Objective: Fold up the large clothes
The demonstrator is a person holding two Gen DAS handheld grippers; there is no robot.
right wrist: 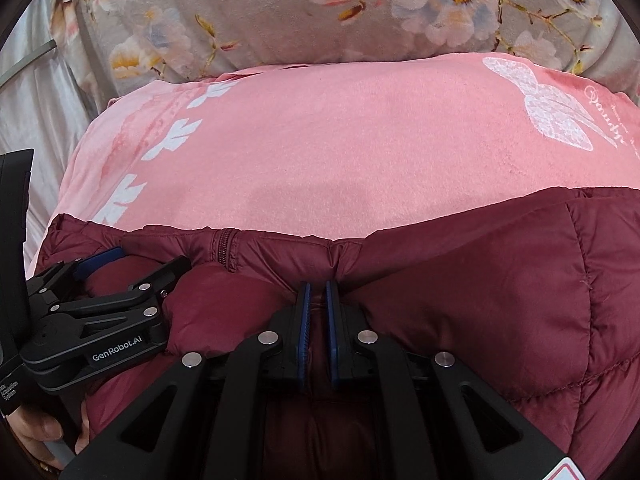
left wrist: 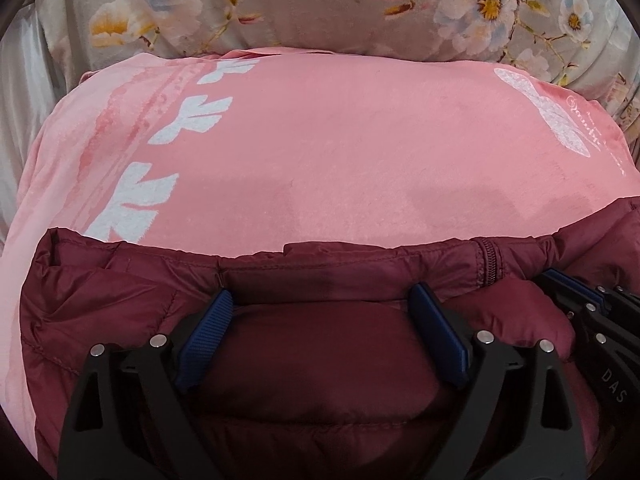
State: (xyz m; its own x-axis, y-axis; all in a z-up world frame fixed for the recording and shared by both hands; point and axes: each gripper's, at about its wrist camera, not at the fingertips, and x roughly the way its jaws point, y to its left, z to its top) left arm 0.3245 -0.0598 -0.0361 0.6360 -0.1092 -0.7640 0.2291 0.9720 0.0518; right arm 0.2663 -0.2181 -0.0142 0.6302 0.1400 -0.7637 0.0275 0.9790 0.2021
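The left black two-finger gripper with blue ribbed pads (left wrist: 322, 332) has its jaws spread wide, and both pads press down on maroon padded fabric. The right black two-finger gripper with blue pads (right wrist: 318, 312) has its jaws almost together, with a thin fold of the same fabric pinched between the pads. The two grippers sit just beside each other, the left one lying on its side in the right wrist view. A bare hand (right wrist: 40, 432) holds the left gripper's handle.

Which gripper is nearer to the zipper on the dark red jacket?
Hard to tell; roughly equal. The zipper lies between them: right of the open left gripper and left of the right gripper, whose fingers pinch the jacket edge.
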